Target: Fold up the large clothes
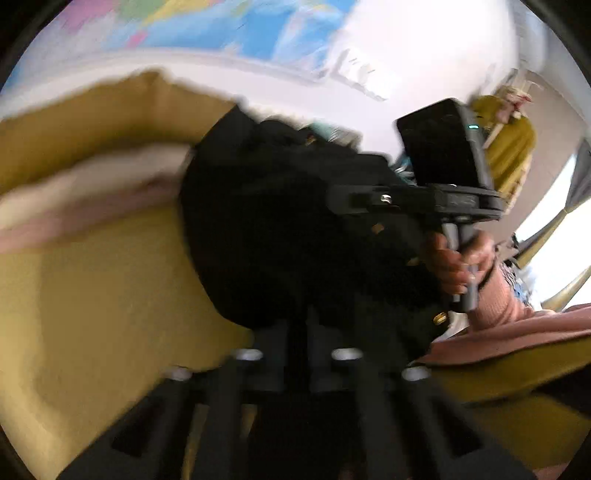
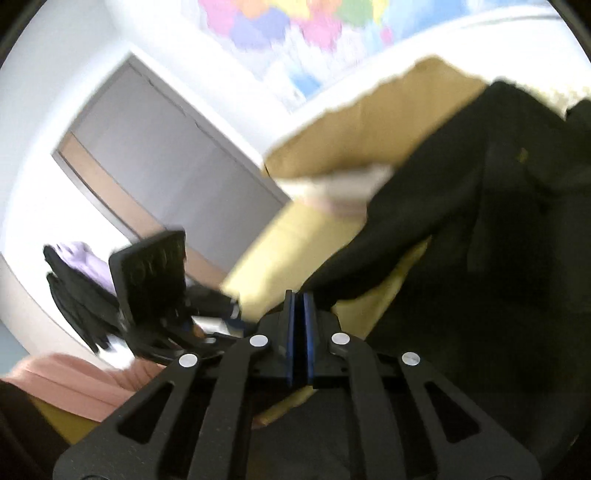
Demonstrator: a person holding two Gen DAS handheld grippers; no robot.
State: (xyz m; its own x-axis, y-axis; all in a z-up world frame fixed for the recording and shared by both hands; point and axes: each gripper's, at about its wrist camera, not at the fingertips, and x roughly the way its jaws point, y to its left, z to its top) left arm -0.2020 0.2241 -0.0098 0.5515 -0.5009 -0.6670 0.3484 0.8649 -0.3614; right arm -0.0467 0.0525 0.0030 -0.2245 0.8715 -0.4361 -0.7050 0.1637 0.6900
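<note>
From the left wrist camera, the black garment (image 1: 280,221) with small gold buttons is bunched up on the yellow bed cover (image 1: 92,288). The left gripper (image 1: 297,332) has its two fingers pressed tight together at the edge of the dark cloth. The picture is too dark and blurry to say if cloth is pinched there. To do this step well, I think both tools need a firm hold on one edge each, then lift together so the cloth hangs flat. A person's hand (image 1: 454,262) in a pink sleeve holds the right gripper's handle. A folded white and pink blanket (image 1: 85,192) lies further back, and a colourful wall map (image 1: 229,29) hangs on the white wall.

From the right wrist camera, the right gripper (image 2: 300,306) has its blue pads (image 2: 291,332) squeezed tight together. A black corner of the garment (image 2: 461,221) lies just beside the tips; I cannot tell if it is caught. The yellow cover (image 2: 295,258) shows underneath. A grey door (image 2: 173,155) and dark hanging clothes (image 2: 81,295) are on the left.
</note>
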